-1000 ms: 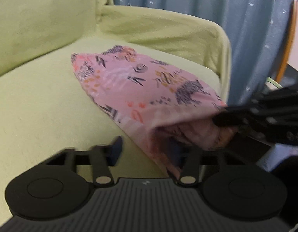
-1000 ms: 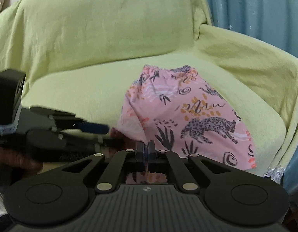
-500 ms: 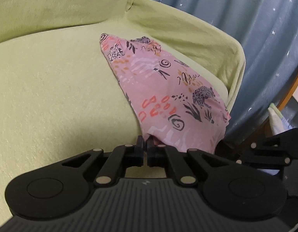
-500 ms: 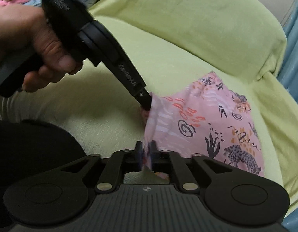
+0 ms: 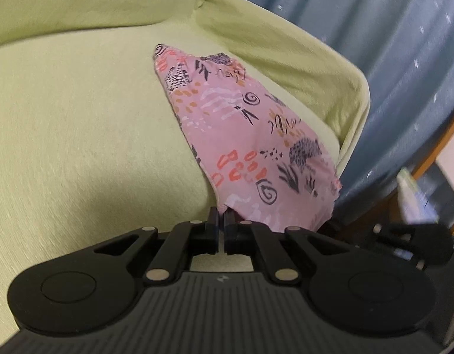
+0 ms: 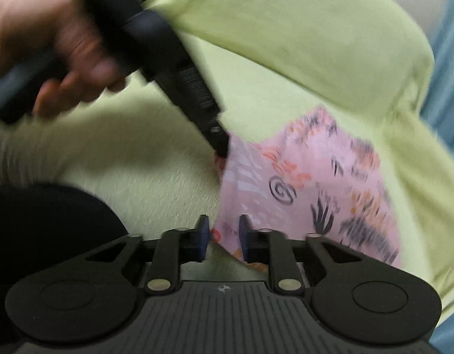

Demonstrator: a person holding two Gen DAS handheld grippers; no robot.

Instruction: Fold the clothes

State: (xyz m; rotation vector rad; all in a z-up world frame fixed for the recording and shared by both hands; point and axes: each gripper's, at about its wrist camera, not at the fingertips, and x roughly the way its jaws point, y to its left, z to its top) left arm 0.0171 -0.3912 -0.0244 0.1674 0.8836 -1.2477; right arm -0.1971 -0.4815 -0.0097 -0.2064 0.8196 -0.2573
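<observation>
L gripper (image 5: 221, 216) jaws pressed together on near corner of pink cloth (image 5: 247, 135); R gripper (image 6: 224, 236) jaws parted, cloth edge between pads, not clamped. In R view, L gripper seen from side, tip on cloth's left corner, hand (image 6: 47, 50) round grip. Cloth lies on green sofa (image 5: 79, 135) seat, by right armrest. Blue curtain (image 5: 389, 44) far right

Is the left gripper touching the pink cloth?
Touching: the left wrist view shows the left gripper shut on the pink cloth's corner.
</observation>
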